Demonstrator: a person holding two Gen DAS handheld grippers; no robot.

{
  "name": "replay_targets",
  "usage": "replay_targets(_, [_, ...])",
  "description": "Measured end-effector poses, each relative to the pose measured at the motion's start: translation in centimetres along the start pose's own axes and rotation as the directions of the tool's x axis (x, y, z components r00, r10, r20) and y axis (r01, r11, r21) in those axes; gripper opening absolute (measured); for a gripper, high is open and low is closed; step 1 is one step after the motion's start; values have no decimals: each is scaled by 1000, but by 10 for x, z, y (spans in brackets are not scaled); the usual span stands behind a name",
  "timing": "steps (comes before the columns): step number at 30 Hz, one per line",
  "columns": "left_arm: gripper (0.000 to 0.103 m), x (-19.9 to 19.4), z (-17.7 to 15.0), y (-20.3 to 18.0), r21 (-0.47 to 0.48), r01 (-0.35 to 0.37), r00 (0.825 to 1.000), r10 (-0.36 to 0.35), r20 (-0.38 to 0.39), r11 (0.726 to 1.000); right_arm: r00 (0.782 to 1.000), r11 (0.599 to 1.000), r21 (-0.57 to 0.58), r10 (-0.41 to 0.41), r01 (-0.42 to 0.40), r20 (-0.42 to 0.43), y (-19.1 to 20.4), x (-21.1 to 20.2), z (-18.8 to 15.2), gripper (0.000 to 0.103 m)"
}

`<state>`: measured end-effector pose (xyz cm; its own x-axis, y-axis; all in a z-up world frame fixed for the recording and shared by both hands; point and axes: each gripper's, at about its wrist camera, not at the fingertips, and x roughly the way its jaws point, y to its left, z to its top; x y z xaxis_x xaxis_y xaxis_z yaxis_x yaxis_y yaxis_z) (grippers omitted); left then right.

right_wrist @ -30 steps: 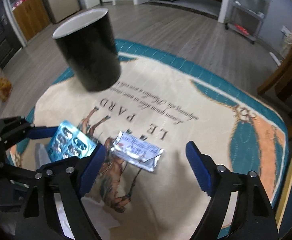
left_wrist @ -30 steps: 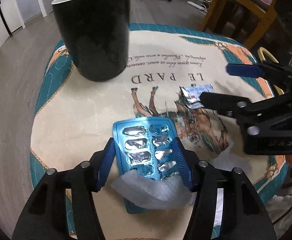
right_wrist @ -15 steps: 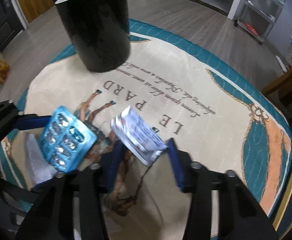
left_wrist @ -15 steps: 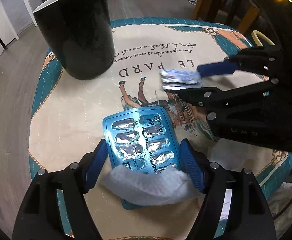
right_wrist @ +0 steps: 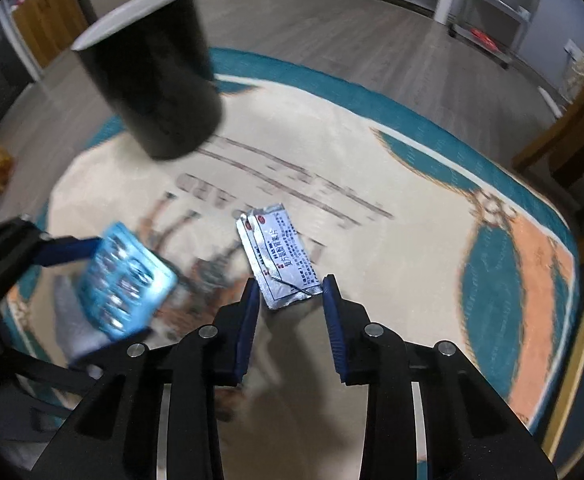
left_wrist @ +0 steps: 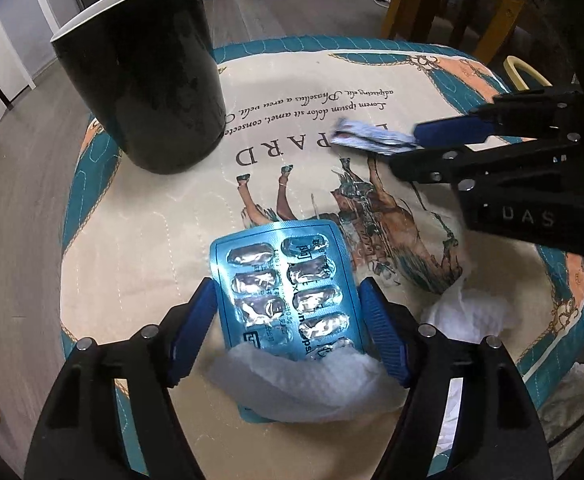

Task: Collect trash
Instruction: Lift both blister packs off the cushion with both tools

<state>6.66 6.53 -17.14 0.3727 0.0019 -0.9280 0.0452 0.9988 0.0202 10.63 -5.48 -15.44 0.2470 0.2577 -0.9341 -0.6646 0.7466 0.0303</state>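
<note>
Right gripper (right_wrist: 289, 294) closing on foil sachet (right_wrist: 277, 256)
Sachet's long axis is running straight ahead between its jaws; left gripper (left_wrist: 287, 308) is pinching the blister pack (left_wrist: 287, 292).

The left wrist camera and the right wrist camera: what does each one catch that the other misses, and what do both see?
Only the left wrist view shows the white tissue beside the horse print and the "DAS" lettering on the right gripper.

Only the right wrist view shows the printed face of the silver sachet, its lower end between the closing jaws.

Both show the black cup, the blue blister pack between the left gripper's pads, and the printed tablecloth.
</note>
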Motion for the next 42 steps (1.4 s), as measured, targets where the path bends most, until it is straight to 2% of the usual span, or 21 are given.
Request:
replay_targets(3, [72, 1, 1, 2, -3, 5, 1000, -5, 4, 1000, 1000, 1000, 26, 5, -4, -18, -8, 2, -2, 36])
replay_targets(5, [72, 2, 2, 1, -6, 11, 1000, -11, 6, 1000, 1000, 1000, 22, -3, 2, 1, -7, 0, -1, 41])
replay_targets(6, [73, 3, 3, 0, -6, 12, 1000, -12, 7, 1000, 1000, 1000, 15, -8, 8, 14, -5, -1, 0, 49])
replay_targets(9, [79, 5, 2, -1, 2, 25, 1000, -25, 9, 1000, 999, 1000, 3, -26, 26, 28, 1, 1, 1, 56])
replay_targets(12, [80, 6, 2, -4, 20, 19, 1000, -19, 14, 1000, 999, 999, -2, -42, 42, 19, 2, 8, 6, 56])
replay_targets(14, [79, 6, 3, -3, 17, 19, 1000, -19, 13, 1000, 999, 999, -6, -38, 39, 18, 7, 9, 5, 56])
replay_targets(15, [77, 6, 3, -3, 16, 10, 1000, -11, 13, 1000, 999, 999, -10, -38, 38, 19, 7, 9, 6, 52])
replay_targets(16, [71, 5, 4, -3, 15, -3, 1000, 2, 15, 1000, 999, 999, -12, -33, 34, 19, 9, 6, 4, 43])
replay_targets(18, [71, 4, 5, 0, 8, 4, 1000, -5, 12, 1000, 1000, 1000, -12, -17, 17, 15, 9, 5, 5, 33])
replay_targets(23, [70, 1, 8, 0, 15, -21, 1000, 21, 19, 1000, 1000, 1000, -14, -6, 6, 31, 9, -5, 0, 32])
replay_targets(26, [70, -7, 12, 2, 2, -42, 997, 41, 58, 999, 998, 1000, 1, 9, -10, 60, 3, -12, 1, 31])
replay_targets(28, [70, -18, 18, 4, -17, -59, 993, 60, 106, 998, 997, 1000, 9, 6, -7, 79, -2, -20, 1, 31])
replay_targets(31, [70, -34, 26, 6, -39, -43, 985, 49, 164, 998, 995, 1000, 17, 10, -12, 102, -9, -28, 0, 31])
replay_targets(33, [70, -45, 31, 2, -27, -51, 977, 55, 204, 998, 993, 1000, 23, 8, -11, 117, -16, -34, 2, 31])
replay_targets(37, [70, -62, 41, -7, 6, -63, 964, 59, 260, 998, 987, 999, 34, 10, -16, 162, -28, -52, 0, 31])
replay_targets(42, [70, -78, 53, -18, 13, -40, 955, 34, 296, 999, 977, 997, 72, -3, -13, 213, -53, -75, -7, 31])
